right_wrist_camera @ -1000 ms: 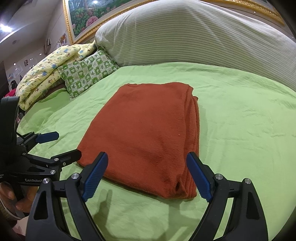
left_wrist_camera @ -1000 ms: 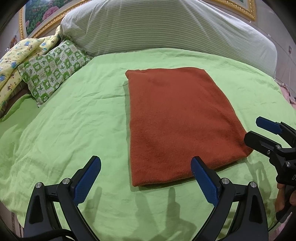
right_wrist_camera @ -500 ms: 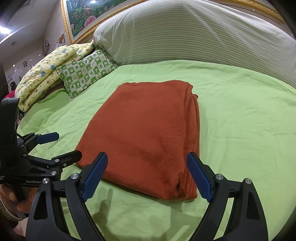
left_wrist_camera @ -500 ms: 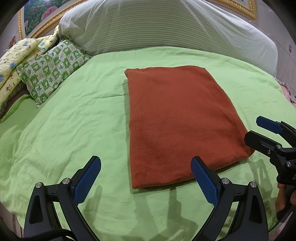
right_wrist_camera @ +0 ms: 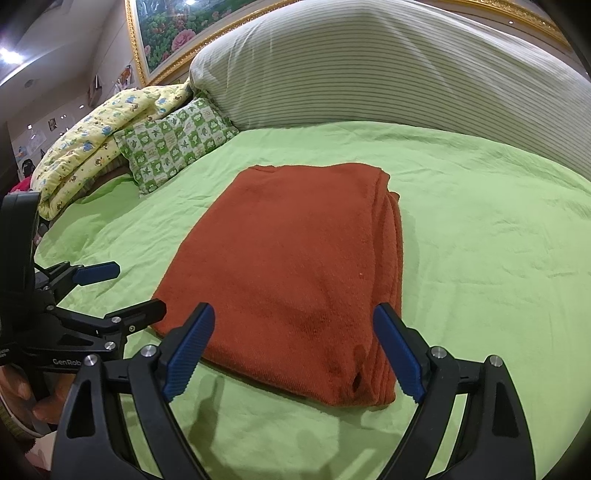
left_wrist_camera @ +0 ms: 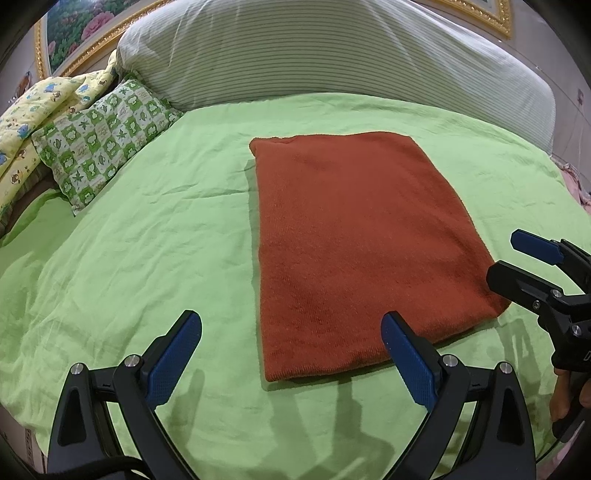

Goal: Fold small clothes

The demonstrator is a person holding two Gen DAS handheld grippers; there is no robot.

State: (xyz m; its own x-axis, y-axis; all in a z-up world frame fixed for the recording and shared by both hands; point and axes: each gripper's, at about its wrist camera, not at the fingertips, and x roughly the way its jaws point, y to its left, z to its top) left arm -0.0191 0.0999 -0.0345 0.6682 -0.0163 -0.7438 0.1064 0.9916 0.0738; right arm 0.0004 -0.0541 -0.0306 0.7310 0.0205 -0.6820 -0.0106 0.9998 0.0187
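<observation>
Little has shifted over the last second: both cameras show nearly the same framing as before, with the rust-red folded cloth sitting slightly lower in the left wrist view and otherwise lying just as it did.

That cloth rests flat on the light green bedsheet, folded into a neat rectangle with its long side running away from the cameras. In the right wrist view its stacked layers show along the right-hand edge.

The left hand-held gripper hovers above the sheet at the cloth's near edge, jaws spread wide and holding nothing; its right blue pad overlaps the near edge of the cloth in the picture, though contact cannot be judged. The right hand-held gripper is likewise wide open and empty, poised over the near right corner of the cloth. Each gripper appears at the margin of the other's view, just beside the cloth's near corners.

Behind the cloth a large striped pillow spans the head of the bed. A green checked pillow and a yellow patterned quilt lie to the left, well apart from the cloth. A gold-framed floral picture hangs on the wall.
</observation>
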